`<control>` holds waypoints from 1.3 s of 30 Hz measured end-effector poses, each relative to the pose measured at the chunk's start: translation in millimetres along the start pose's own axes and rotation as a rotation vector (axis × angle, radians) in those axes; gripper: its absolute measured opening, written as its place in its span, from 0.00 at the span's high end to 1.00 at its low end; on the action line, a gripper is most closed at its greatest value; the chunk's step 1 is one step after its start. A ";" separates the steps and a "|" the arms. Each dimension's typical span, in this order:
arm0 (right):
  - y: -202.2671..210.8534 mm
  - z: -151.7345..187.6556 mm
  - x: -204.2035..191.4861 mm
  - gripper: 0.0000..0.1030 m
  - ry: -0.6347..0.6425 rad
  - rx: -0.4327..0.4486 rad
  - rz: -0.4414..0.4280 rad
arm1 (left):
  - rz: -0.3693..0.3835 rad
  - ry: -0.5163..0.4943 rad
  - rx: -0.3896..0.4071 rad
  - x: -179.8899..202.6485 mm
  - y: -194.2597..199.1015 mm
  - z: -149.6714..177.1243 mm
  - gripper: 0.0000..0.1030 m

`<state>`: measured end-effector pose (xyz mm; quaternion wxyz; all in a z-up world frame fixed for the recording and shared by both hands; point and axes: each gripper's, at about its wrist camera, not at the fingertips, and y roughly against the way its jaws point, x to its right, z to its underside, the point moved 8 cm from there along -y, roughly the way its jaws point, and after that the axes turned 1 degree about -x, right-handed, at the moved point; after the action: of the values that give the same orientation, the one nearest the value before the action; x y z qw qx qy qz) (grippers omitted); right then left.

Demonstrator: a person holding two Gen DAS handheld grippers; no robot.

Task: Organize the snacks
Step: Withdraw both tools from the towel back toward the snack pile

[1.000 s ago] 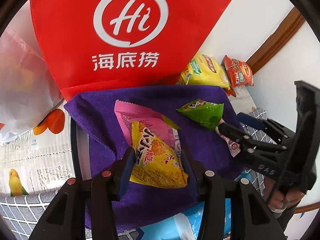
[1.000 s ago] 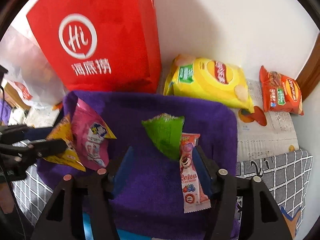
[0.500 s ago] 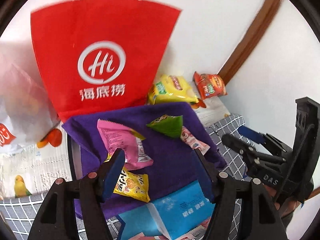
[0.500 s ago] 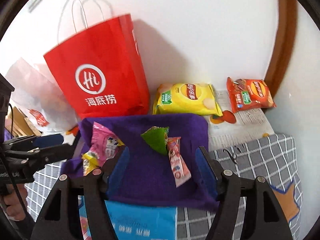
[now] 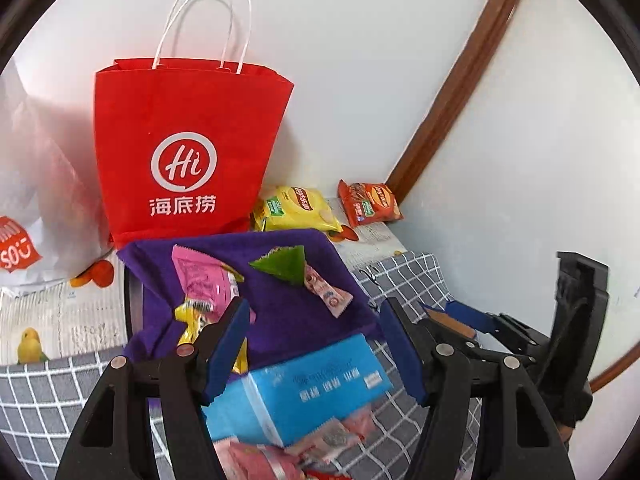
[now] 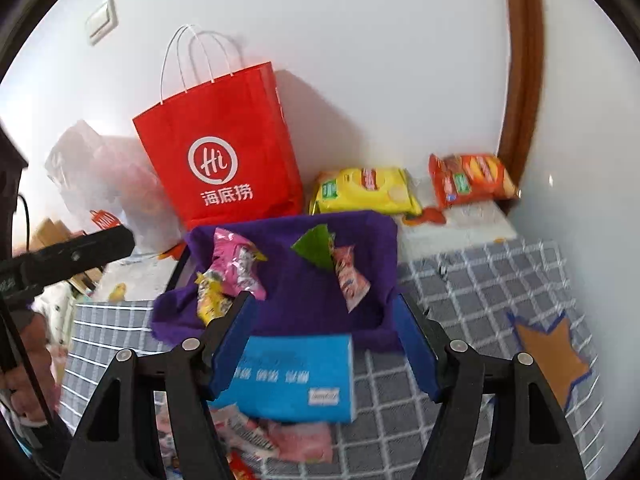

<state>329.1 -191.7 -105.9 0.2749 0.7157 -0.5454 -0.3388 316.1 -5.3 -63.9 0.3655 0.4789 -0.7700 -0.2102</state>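
A tray lined with a purple cloth (image 5: 280, 320) (image 6: 304, 304) holds a pink snack pack (image 5: 202, 280) (image 6: 234, 258), a yellow pack (image 5: 194, 316) (image 6: 210, 298), a green triangular pack (image 5: 286, 266) (image 6: 316, 250) and a slim pink stick pack (image 5: 328, 290) (image 6: 350, 276). My left gripper (image 5: 320, 352) is open and empty, held above a blue box (image 5: 304, 392) (image 6: 296, 380) in front of the tray. My right gripper (image 6: 326, 348) is also open and empty, over the same box. The right gripper shows at the right edge of the left wrist view (image 5: 472, 320).
A red paper bag (image 5: 188, 160) (image 6: 224, 152) stands behind the tray against the wall. A yellow chip bag (image 5: 298, 208) (image 6: 364, 190) and an orange snack bag (image 5: 370, 202) (image 6: 468, 178) lie at the back right. Loose pink packs (image 6: 288, 440) lie near me on the checked cloth (image 6: 480, 280).
My left gripper let go of the yellow pack, which now lies in the tray. Both grippers have pulled back and up, away from the tray.
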 end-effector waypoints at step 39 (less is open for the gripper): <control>-65.3 145.4 -77.1 0.34 0.398 -0.173 0.036 | -0.255 0.249 -0.094 -106.5 40.1 137.1 0.32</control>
<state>240.3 -104.1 -231.5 0.4437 0.7323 -0.4620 -0.2313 217.1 104.0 -163.7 0.4504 0.5774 -0.6412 -0.2294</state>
